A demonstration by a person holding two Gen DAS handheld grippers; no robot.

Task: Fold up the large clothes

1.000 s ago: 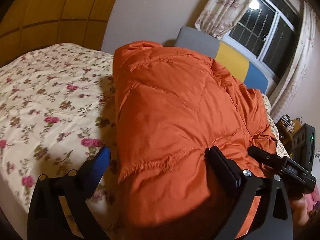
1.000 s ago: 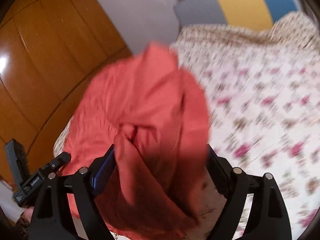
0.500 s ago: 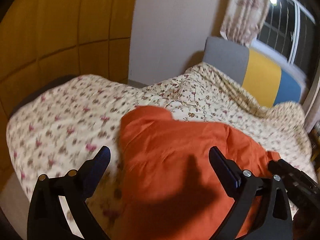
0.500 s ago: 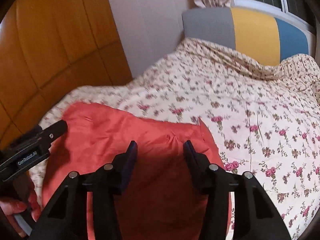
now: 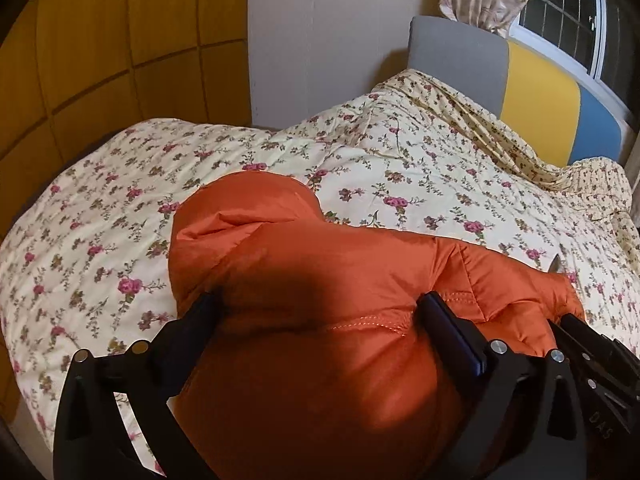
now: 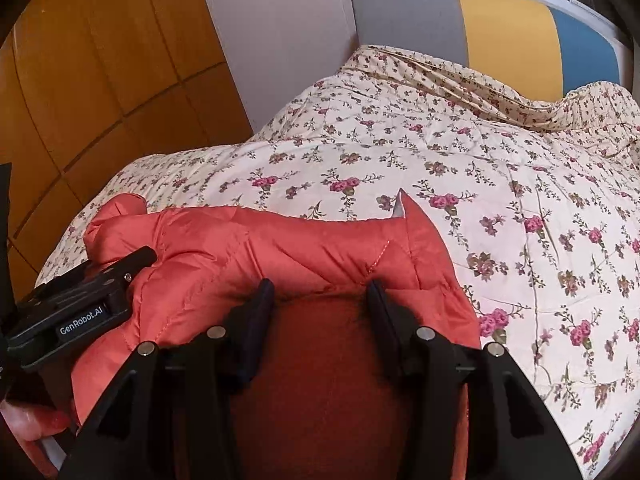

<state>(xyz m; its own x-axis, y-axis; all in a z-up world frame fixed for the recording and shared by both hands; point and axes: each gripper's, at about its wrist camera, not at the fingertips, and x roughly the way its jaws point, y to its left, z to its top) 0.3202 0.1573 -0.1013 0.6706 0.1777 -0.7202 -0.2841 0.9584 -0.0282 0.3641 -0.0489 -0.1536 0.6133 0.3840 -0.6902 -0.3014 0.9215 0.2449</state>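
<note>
Jacket [image 5: 320,300] dropped from mid-air onto floral quilt [image 5: 400,168]. Left gripper [image 5: 316,312] and right gripper [image 6: 320,292] clamp bunched padding, apparently pinning the fold flat.

Open quilt [image 5: 420,184] beyond jacket [image 5: 320,320]

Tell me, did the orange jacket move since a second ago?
Yes. The orange jacket came down: it covered the headboard before; now it lies low on the flowered quilt.

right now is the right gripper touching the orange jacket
Touching. In the right wrist view, the right gripper has both fingers sunk into the orange jacket, fabric bunched between them.
</note>
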